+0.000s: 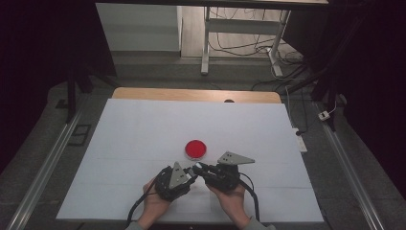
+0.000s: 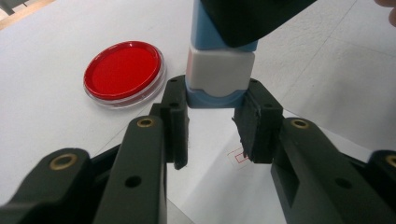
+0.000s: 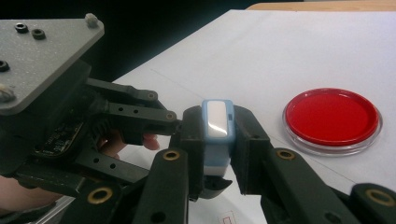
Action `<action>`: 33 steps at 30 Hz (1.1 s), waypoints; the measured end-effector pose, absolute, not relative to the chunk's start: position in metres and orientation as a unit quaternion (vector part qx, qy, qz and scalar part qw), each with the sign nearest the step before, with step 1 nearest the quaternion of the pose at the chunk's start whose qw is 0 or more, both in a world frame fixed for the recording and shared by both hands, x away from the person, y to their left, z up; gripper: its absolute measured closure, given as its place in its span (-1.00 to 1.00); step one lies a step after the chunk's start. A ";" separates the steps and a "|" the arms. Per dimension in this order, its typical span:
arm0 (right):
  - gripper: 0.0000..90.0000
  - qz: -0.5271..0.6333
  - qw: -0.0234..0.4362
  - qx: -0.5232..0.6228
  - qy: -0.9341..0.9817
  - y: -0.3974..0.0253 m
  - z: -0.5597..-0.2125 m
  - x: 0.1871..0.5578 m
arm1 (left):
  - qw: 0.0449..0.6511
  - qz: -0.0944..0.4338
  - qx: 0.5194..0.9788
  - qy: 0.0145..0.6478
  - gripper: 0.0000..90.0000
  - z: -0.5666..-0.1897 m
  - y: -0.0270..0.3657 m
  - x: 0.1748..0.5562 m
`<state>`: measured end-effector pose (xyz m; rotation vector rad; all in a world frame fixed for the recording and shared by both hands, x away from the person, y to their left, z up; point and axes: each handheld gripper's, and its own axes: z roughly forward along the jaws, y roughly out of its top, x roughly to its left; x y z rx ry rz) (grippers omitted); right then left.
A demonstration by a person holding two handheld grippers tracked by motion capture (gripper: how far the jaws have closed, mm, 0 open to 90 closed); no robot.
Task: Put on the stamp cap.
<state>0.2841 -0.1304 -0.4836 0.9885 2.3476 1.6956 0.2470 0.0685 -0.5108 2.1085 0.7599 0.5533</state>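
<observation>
A small blue block with a white band is clamped between my right gripper's pads, held over the table's near middle. In the left gripper view the same block hangs down from the right gripper, and its blue end sits between the tips of my left gripper. Those jaws stand apart on either side of it, and whether they touch it I cannot tell. From the high view, both grippers meet tip to tip just in front of a round red dish with a clear rim.
White paper covers the table, with a wooden edge at the far side. A small red-outlined mark is printed on the paper under the left jaws. Desk legs and cables lie beyond the table.
</observation>
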 end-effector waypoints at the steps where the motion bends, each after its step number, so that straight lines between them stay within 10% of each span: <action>1: 0.68 0.554 0.040 0.323 0.766 -0.131 -0.484 0.284 | 0.404 0.220 0.835 0.301 0.45 -0.511 0.068 0.247; 27: 0.68 0.559 0.050 0.314 0.765 -0.133 -0.478 0.283 | 0.422 0.209 0.829 0.302 0.41 -0.511 0.071 0.250; 33: 0.68 0.560 0.056 0.310 0.766 -0.133 -0.476 0.283 | 0.434 0.205 0.820 0.313 0.14 -0.509 0.074 0.251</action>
